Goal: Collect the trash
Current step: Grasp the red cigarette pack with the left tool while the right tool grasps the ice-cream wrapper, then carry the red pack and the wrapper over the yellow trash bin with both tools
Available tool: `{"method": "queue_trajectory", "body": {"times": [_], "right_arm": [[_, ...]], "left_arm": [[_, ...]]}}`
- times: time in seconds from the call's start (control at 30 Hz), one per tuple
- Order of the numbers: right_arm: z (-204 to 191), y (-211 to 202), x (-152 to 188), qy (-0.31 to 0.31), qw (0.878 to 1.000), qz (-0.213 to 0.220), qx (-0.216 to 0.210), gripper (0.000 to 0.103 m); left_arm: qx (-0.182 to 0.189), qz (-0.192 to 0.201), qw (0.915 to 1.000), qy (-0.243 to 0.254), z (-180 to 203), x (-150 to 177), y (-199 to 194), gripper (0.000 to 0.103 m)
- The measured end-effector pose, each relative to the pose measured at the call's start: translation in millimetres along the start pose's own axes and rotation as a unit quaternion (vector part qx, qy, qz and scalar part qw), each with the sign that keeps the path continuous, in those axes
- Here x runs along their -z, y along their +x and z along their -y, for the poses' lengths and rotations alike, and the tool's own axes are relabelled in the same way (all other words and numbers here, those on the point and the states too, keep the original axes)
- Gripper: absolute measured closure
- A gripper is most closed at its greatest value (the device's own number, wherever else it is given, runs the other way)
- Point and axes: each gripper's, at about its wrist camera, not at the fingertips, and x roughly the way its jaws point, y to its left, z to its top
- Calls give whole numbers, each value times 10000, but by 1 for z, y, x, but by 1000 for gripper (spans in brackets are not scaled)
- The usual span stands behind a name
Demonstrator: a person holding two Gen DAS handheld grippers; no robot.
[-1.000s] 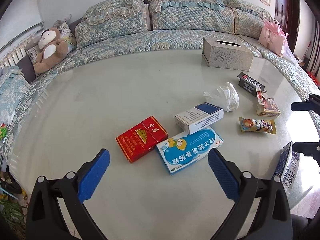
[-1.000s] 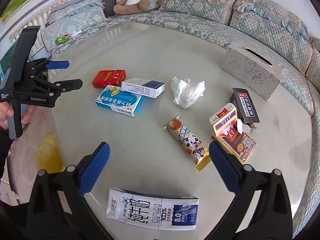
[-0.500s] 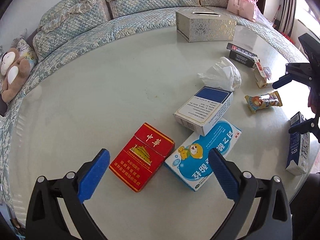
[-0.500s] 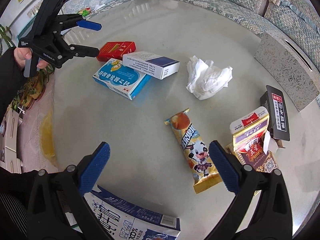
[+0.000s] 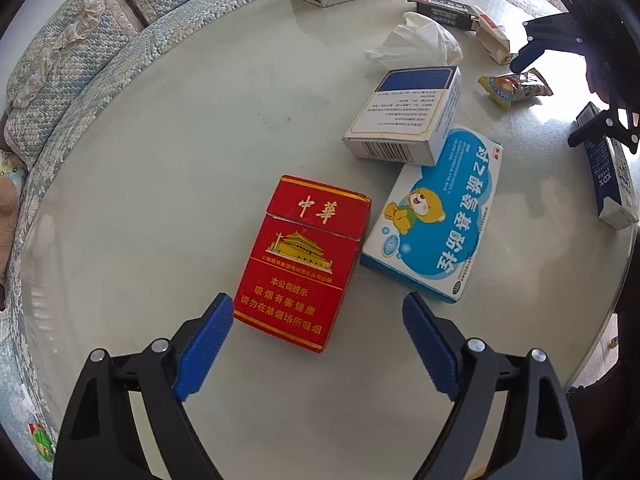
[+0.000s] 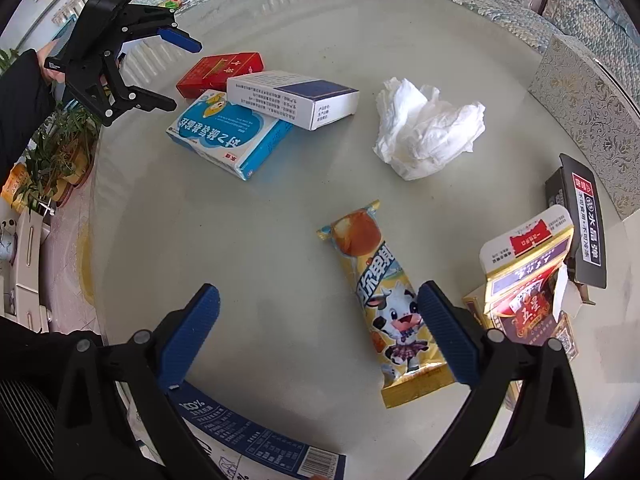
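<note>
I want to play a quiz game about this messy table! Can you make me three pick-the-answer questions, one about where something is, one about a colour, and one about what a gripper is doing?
1. What leans on the blue cartoon-bear box?
A. the white-and-blue box
B. the milk carton
C. the tissue box

2. What colour is the cigarette pack in front of the left gripper?
A. green
B. red
C. black

3. What is between the right gripper's fingers?
A. the crumpled tissue
B. a spoon
C. nothing held; they stand apart over the table

Answers:
1 A: the white-and-blue box rests one end on it.
2 B: it is red with gold print.
3 C: the snack wrapper lies by one finger, ungripped.
</note>
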Motion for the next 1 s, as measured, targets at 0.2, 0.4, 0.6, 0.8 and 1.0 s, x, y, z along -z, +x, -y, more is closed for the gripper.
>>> {"method": "queue_trajectory", "body": {"times": [0.2,0.4,0.6,0.8,1.0], "right_arm": [[4,9,-6,-15,9999,-75,-122,6],[2,18,-13,-97,9998,-90,-167,6],[-1,17,-10,-237,9997,29,-62,13],[6,9,-3,-294,9988,181,348,63],[2,6,8,-404,9978,260,467,87]], "left_arm": [[77,-21,9999,-120,-17,-4,16,20],[289,21,9995,-108,-16,-14,25,27],[372,146,9992,-43,-9,-20,23,43],[268,290,9991,-128,-3,-16,20,45],[131,421,9981,-436,-3,-14,19,45]]}}
